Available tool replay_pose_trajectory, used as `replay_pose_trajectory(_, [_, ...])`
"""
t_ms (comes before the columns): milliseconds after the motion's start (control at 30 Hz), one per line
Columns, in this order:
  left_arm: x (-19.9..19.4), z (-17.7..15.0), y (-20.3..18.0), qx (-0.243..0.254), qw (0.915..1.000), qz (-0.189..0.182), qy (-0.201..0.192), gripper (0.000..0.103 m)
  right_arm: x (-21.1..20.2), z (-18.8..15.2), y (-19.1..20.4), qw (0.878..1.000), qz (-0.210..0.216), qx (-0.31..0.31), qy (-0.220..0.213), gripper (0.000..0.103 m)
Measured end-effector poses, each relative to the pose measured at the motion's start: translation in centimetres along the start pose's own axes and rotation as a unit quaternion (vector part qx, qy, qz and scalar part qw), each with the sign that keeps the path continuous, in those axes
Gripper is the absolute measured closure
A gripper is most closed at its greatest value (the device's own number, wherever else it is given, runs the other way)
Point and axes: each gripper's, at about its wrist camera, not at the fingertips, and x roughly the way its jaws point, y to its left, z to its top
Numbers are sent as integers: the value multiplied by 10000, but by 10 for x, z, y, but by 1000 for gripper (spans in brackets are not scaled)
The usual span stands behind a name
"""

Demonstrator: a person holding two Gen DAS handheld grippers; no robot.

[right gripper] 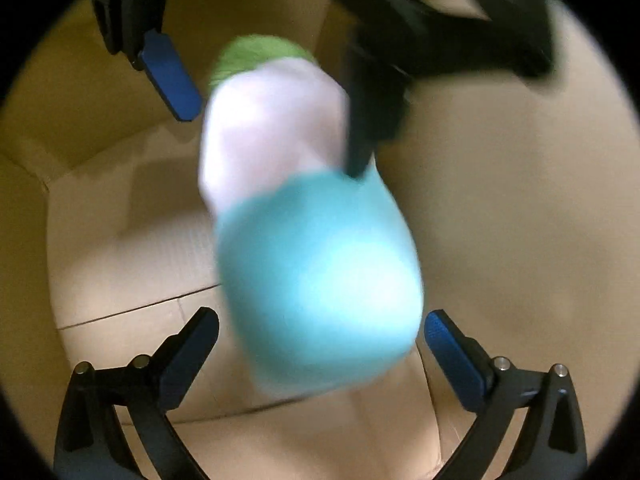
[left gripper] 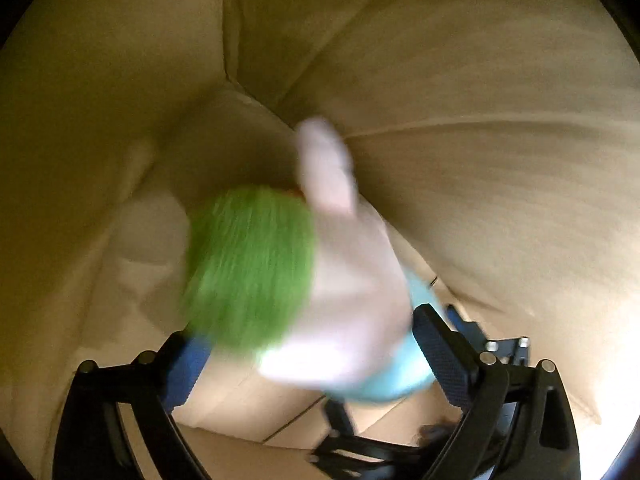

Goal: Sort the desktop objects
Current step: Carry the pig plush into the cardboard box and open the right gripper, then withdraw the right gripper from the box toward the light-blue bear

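Both claws reach down inside a brown cardboard box (left gripper: 500,100), so that is the place the soft toy is going. The toy (right gripper: 320,272) is plush — a green fuzzy end, a white middle and a light blue end. It is down in the box, between the two claws, and it looks blurry, so I think it is moving.

The left claw (left gripper: 304,344) has its fingers spread wide, one on each side of the toy. The far finger touches the blue part, but I do not think it is pinching.

The right claw (right gripper: 322,344) is wide too. The blue end sits between its fingers, and there are gaps on both sides. So neither claw seems to grip the toy — it may be dropping in or lying loose, or about to be grabbed. I cannot tell which.

I see no words or labels on the toy or the box.
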Motion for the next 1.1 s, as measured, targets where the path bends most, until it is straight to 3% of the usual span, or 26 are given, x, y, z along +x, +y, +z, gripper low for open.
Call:
replay_pose_trajectory(200, [-33, -18, 3, 285, 9994, 101, -173, 5, -22, -16, -23, 9987, 8, 453, 224, 1])
replay_pose_trajectory(300, [-44, -31, 8, 383, 9990, 168, -183, 5, -20, -18, -32, 9985, 102, 398, 354, 1])
replay_pose_trajectory(367, [-52, -40, 11, 480, 9986, 177, -150, 5, -41, -28, -51, 9986, 57, 251, 465, 1])
replay_pose_trajectory(433, [-67, -52, 13, 632, 9977, 114, -204, 5, -63, 6, -76, 9985, 21, 178, 508, 1])
replay_pose_trajectory(533, [-98, -73, 5, 1028, 9940, -22, -360, 5, -81, 13, -51, 9988, 11, 230, 421, 1])
replay_pose_trajectory(633, [-146, -94, -19, 1704, 9822, -61, -790, 5, -85, 39, 12, 9998, 45, 164, 54, 1])
replay_pose_trajectory(767, [-203, -164, 4, 2095, 9650, -163, -1572, 5, -143, 22, 68, 9981, 119, 281, -538, 1])
replay_pose_trajectory(833, [-231, -199, 15, 2284, 9534, -213, -1959, 5, -163, 7, 124, 9952, 131, 419, -877, 1])
replay_pose_trajectory(1033, [-316, -304, 50, 2822, 9074, -362, -3093, 0, -290, -36, 162, 9841, 383, 528, -1655, 1])
replay_pose_trajectory(1100, [-319, -332, 67, 2872, 9027, -306, -3189, 0, -310, -54, 186, 9822, 433, 522, -1749, 1])
